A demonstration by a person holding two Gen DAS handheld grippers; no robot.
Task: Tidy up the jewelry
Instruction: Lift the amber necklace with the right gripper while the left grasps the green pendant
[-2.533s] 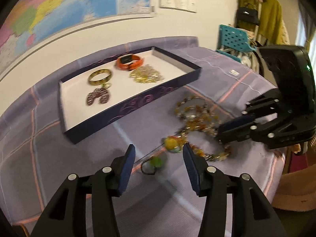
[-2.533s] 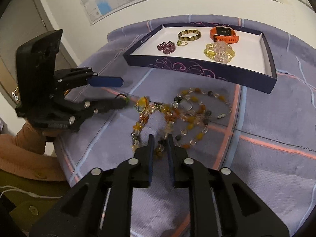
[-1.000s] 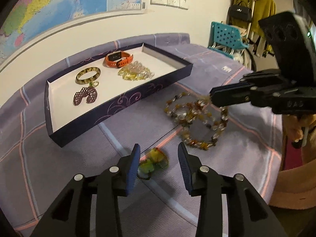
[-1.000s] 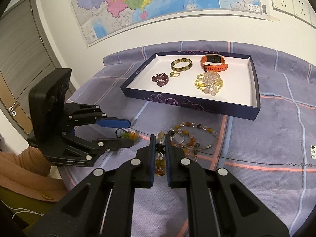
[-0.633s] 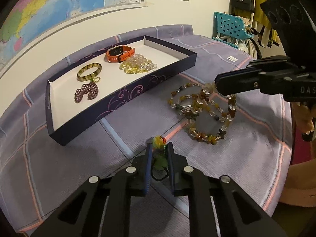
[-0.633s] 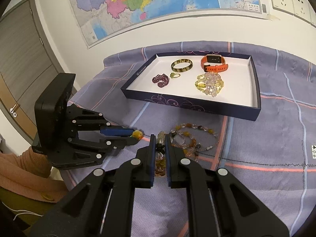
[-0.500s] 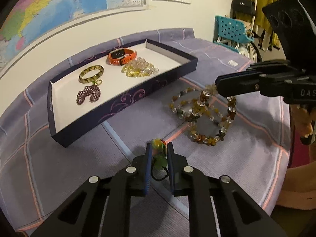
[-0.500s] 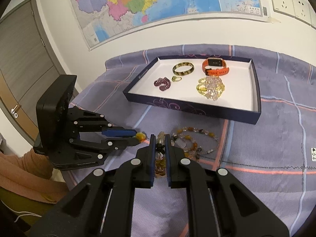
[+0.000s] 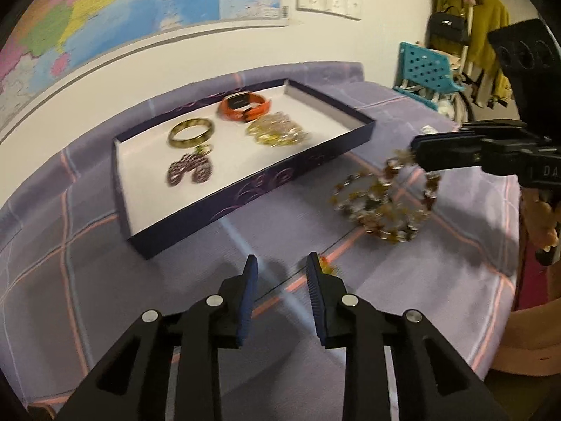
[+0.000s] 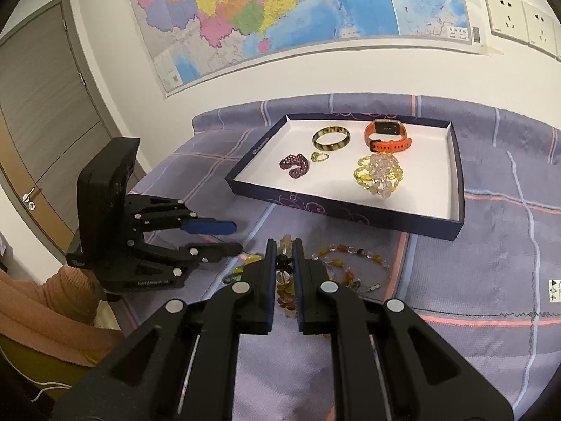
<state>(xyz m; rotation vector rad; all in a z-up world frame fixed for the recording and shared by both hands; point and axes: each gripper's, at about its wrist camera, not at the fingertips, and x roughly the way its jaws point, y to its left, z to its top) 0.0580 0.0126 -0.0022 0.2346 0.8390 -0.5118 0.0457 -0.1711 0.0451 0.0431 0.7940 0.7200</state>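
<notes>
My right claw [image 10: 282, 245] is clamped on the amber bead necklace [image 10: 345, 268]: a few beads are pinched between the blue pads, and part of the strand lifts off the cloth while the rest lies in loops on the surface [image 10: 491, 280] just in front of me. From the left wrist view the same necklace [image 9: 385, 203] hangs from those closed pads and trails down onto the purple checked cloth.

My left claw [image 9: 282, 273] has its jaws opening, and I see nothing between the pads. The small yellow-green bead piece [image 9: 325, 266] sits on the cloth just outside the right-hand finger, mostly hidden behind it. In the right wrist view the left claw [image 10: 233, 236] hovers low over the cloth with that bead piece [image 10: 250, 259] below its tips; I cannot tell whether it touches it.

Farther out, the dark blue tray [image 10: 455, 189] rests on the surface against the wall side. Inside it lie a gold bangle [image 10: 331, 138], an orange watch [image 10: 387, 135], a yellow crystal bracelet [image 10: 378, 173], a dark red beaded piece [image 10: 295, 165] and a small green ring [image 10: 319, 156] just beside the bangle. A map [image 10: 298, 10] hangs on the wall behind, and a peach sleeve [image 10: 42, 312] shows at the left edge.
</notes>
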